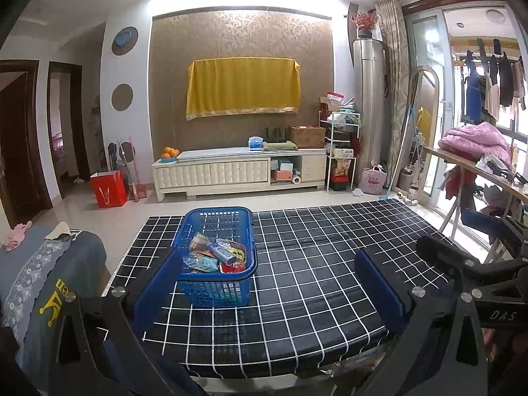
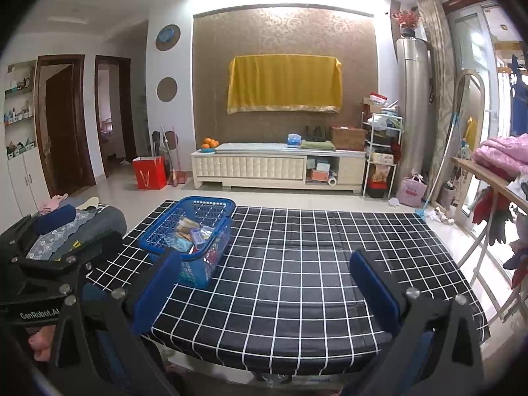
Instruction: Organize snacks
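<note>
We take the blue basket (image 1: 217,257) as our landmark. It stands on the table (image 1: 330,264), whose black cloth is ruled with a white grid, toward the table's left side. The snacks (image 1: 216,254) all lie inside the basket, heaped loosely against its near end: small packets, a pale tube-like pack on top, something red beneath. The far end of the basket shows only its mesh. To the right of the basket the cloth carries no snack that we can see, so the snacks already sit gathered in one container, which fits either a job finished or snacks waiting to be taken out and sorted.

Our left gripper (image 1: 267,282) hangs just in front of the basket, fingers spread wide and holding nothing; its left finger overlaps the basket's near left corner in the left wrist view. Our right gripper (image 2: 265,285) is further to the right of the basket, over open cloth, fingers likewise wide apart and empty. Both are held back from the basket, we judge, to keep it in plain view. Fisheye distortion makes the packets' labels unreadable, so we cannot say what kinds they are.
</note>
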Available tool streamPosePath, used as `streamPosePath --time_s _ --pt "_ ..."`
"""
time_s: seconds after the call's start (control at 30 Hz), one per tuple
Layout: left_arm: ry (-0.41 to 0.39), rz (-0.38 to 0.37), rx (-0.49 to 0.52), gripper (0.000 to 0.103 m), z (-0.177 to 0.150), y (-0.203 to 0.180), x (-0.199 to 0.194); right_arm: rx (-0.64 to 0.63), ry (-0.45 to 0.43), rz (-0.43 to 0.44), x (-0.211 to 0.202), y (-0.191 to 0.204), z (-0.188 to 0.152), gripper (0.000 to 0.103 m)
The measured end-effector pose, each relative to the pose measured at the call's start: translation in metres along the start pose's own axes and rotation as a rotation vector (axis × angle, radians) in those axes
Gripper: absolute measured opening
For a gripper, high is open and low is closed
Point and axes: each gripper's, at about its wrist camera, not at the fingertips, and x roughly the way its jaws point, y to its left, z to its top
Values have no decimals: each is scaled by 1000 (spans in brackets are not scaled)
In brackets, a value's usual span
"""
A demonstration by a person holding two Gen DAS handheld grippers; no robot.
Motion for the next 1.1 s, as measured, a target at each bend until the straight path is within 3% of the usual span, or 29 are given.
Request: streamPosePath --time_s 1.1 --pt "2 -32 -20 103 -2 -2 0 7 4 -24 -4 1 -2 103"
